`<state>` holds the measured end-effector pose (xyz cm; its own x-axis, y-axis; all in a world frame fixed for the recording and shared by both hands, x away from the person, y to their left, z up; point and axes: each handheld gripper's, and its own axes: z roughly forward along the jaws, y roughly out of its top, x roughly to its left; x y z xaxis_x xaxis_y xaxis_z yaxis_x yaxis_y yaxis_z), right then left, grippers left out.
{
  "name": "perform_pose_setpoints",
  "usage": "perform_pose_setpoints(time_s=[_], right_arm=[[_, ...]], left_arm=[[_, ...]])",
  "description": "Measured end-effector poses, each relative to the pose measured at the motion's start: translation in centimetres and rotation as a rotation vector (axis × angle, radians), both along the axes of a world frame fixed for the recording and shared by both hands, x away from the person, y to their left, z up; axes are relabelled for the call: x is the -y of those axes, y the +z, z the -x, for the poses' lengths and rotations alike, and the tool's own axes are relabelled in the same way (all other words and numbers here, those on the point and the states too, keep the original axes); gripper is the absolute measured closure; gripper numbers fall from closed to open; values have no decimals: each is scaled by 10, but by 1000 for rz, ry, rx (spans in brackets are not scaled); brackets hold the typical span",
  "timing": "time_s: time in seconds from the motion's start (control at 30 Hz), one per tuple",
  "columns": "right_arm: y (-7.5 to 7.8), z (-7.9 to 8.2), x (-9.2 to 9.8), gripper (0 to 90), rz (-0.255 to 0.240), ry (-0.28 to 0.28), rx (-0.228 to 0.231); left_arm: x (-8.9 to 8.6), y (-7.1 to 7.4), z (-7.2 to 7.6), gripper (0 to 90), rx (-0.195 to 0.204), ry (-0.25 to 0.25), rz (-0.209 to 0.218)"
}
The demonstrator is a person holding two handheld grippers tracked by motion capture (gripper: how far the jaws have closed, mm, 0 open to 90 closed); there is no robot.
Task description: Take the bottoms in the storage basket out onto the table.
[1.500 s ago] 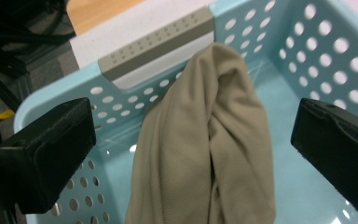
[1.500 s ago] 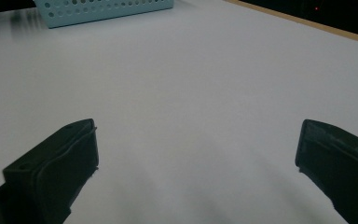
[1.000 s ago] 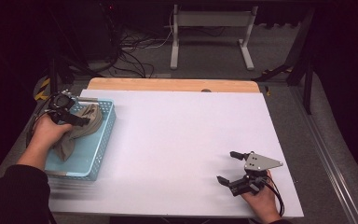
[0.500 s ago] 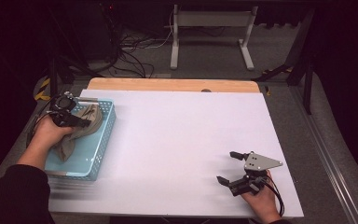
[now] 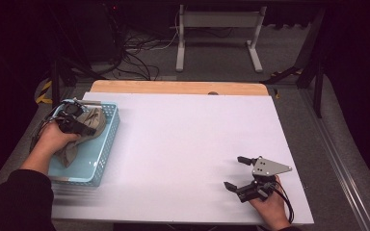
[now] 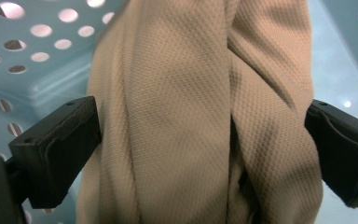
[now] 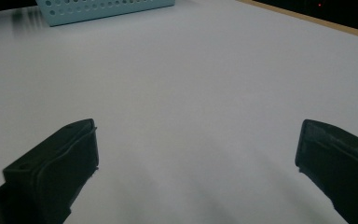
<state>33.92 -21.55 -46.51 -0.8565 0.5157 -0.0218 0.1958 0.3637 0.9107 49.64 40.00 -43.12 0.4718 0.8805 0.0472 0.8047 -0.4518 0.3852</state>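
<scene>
Since the earlier frames the left gripper [image 5: 77, 122] has shifted only slightly over the light-blue perforated basket [image 5: 107, 144], its head sitting a touch nearer the basket's far end than before, while the right gripper [image 5: 236, 172] has stayed in the same spot on the white tabletop [image 5: 183, 144].

In the left gripper view, a beige knit cloth [image 6: 200, 116] hangs in folds between the two black fingers [image 6: 58, 149], filling the whole gap from one pad to the other. The fingers stand wide apart with the fabric bunched between them; its edges touch or overlap both pads, but whether they are pressing it cannot be told. Behind the cloth, to the left finger's side, the basket's wall with its round holes curves down to the smooth blue floor. From the high view the cloth [image 5: 79, 139] lies inside the basket, draped from under the gripper toward the person's left hand [image 5: 53, 139], which holds the gripper over the basket's far half.

The right gripper rests near the table's near right corner in the person's right hand [image 5: 270, 207], the grey three-cornered plate [image 5: 267, 167] on top. Its fingers [image 7: 56, 163] are spread wide, with bare white table between them and nothing touching either pad. Well beyond the fingertips, the basket's corner [image 7: 102, 9] shows at the upper left of the right gripper view, and a strip of the table's wooden edge [image 5: 178, 87] runs along the far side.
</scene>
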Motion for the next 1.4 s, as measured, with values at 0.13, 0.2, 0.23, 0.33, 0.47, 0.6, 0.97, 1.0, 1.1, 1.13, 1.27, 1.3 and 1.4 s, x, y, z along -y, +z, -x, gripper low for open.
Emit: perform_pose_setpoints(time_s=[0.13,0.2,0.23,0.33,0.47,0.6,0.97,1.0,1.1,1.13,1.27,1.3,1.4], right_arm=[[0,0,0,0,0,1,0],[0,0,0,0,1,1,1],[0,0,0,0,0,2,0],[0,0,0,0,1,2,1],[0,0,0,0,1,3,1],[0,0,0,0,1,4,0],[0,0,0,0,1,5,1],[0,0,0,0,1,5,1],[0,0,0,0,0,6,0],[0,0,0,0,0,6,1],[0,0,0,1,0,6,0],[0,0,0,0,1,6,0],[0,0,0,0,0,6,1]], left_arm=[[2,-3,-1,63,-18,-7,-9],[2,-5,-2,71,-33,-6,-10],[2,-6,-2,79,-39,-4,-5],[1,-9,-3,101,-62,-6,3],[1,-10,-4,130,-76,0,1],[1,-11,-4,198,-78,-2,5],[2,-8,-1,445,-80,-15,11],[2,-8,-1,466,-78,-18,12],[2,-8,0,519,-78,-23,12],[2,-7,0,533,-76,-25,12],[1,-6,1,590,-72,-31,9],[1,-6,1,596,-71,-30,9],[1,-5,1,607,-69,-25,13]])
